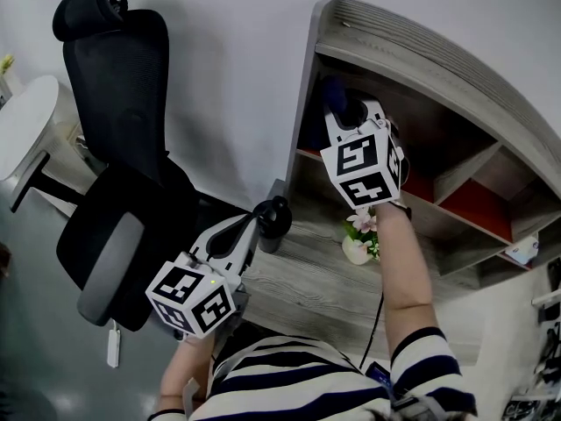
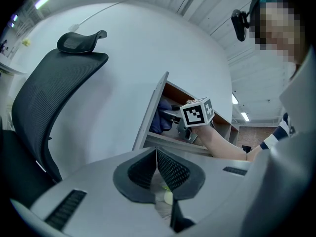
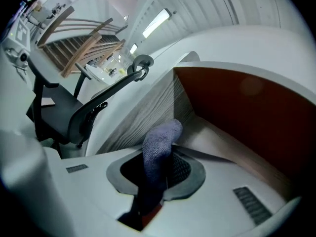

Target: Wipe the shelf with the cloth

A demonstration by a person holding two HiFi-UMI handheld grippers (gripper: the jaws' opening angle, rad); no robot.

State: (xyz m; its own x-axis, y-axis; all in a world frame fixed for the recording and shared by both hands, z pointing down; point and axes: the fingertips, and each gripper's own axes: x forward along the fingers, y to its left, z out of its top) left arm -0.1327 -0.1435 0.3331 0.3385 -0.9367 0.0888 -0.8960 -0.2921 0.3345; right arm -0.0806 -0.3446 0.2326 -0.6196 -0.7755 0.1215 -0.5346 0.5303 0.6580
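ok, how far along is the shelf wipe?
Done: the blue cloth is clamped in the right gripper, which reaches into the shelf's upper left compartment. In hand: the cloth's free end points at the compartment's back corner, but contact can't be confirmed. Left: no wiped area is distinguishable, so assume all the wiping remains. The left gripper is shut, empty and low, away from the shelf.

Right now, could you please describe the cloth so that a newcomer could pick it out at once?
Start at the grey wood-grain shelf unit by the wall and go to its left-end compartment, which has a red panel. There the right gripper is shut on the cloth, a blue-purple knitted strip sticking out from between its jaws; nothing else soft shows in there.
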